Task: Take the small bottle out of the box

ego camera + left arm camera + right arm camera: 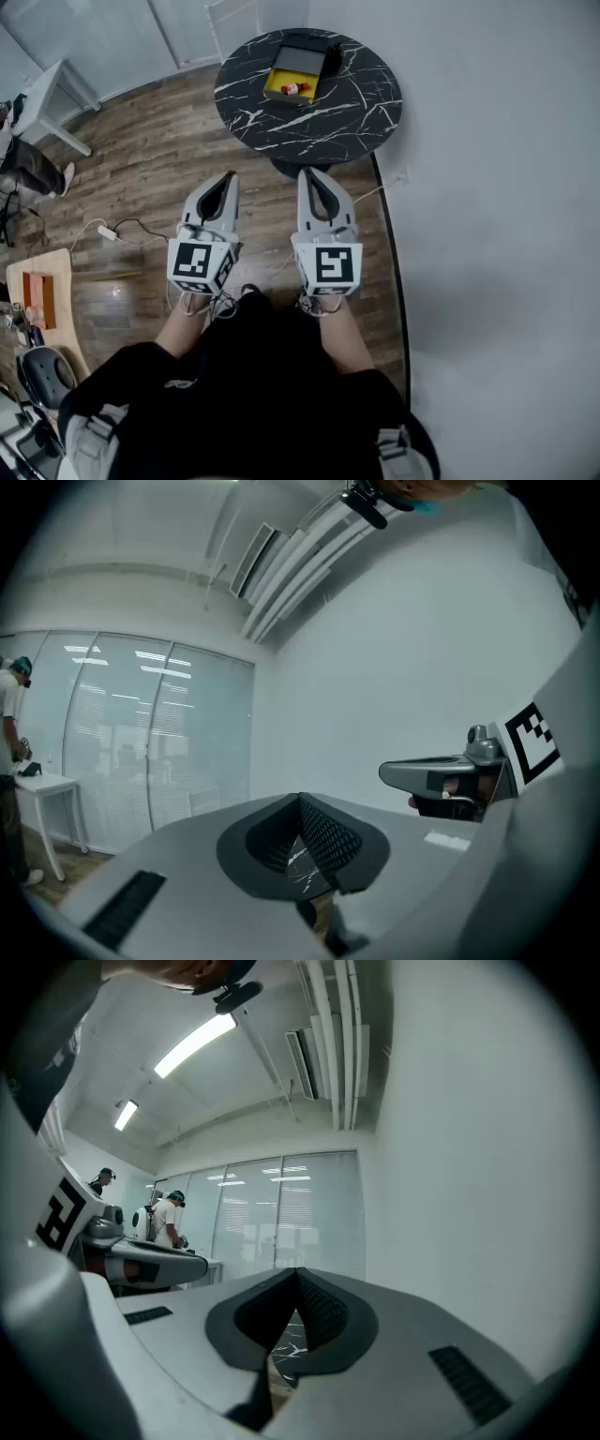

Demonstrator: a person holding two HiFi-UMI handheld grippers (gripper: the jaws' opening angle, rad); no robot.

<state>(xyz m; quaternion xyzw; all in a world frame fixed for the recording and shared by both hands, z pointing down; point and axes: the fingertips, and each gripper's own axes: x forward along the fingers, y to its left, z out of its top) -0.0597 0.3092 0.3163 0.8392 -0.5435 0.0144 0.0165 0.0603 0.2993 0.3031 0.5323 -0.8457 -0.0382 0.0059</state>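
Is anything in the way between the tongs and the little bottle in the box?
Nothing visible is in the way. The left tongs and right tongs, both shut, are held short of the round table. The small bottle lies uncovered in the open yellow box.

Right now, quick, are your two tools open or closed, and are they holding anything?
Left grey two-jaw tool: closed, holding nothing.
Right grey two-jaw tool: closed, holding nothing.

A round black marble table point(347, 103) stands on the wood floor point(150, 178). A yellow box point(279, 82) lies at its 11 o'clock.
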